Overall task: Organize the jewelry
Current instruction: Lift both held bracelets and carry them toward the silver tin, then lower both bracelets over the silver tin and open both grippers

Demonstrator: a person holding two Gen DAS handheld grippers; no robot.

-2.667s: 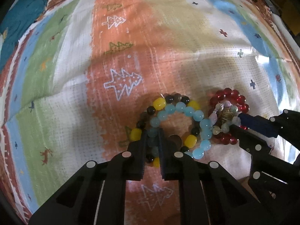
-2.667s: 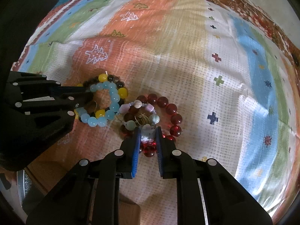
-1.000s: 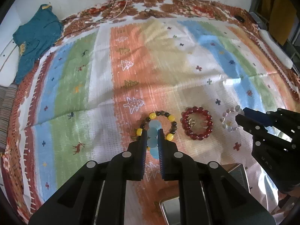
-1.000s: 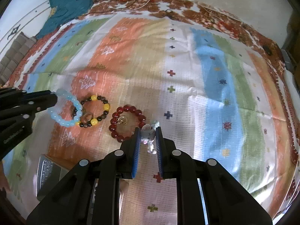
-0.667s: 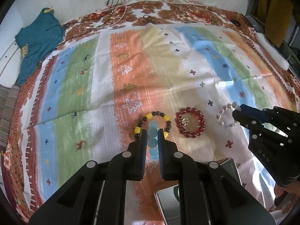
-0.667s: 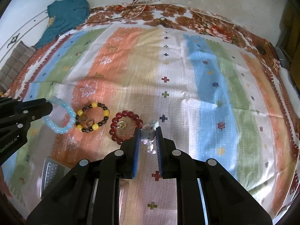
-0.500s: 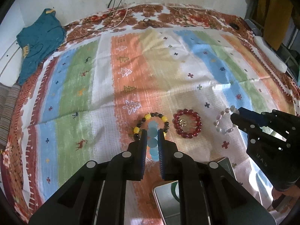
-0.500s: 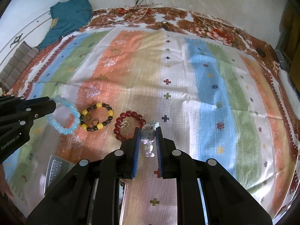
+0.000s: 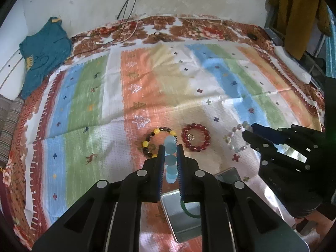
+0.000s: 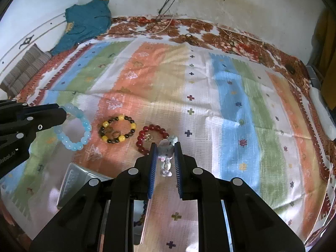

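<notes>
tin [image 9: 178, 222] with green ring [image 9: 188, 210]

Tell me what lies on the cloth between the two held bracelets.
In the right wrist view, the yellow-and-dark bracelet and the red bracelet lie between the light blue bracelet and the pale bracelet.

Home, looks like a bedroom. Striped printed sheet [image 9: 168, 79] spread over a bed, floral border at the far edge. Teal garment [image 10: 86, 21] dumped in the corner against a stained white wall [image 10: 231, 2], cables [image 9: 128, 6] hanging down it (charger-type leads). Striped pillow [image 10: 23, 69] at the left, yellow cloth [image 9: 294, 10] hanging at the right.
</notes>
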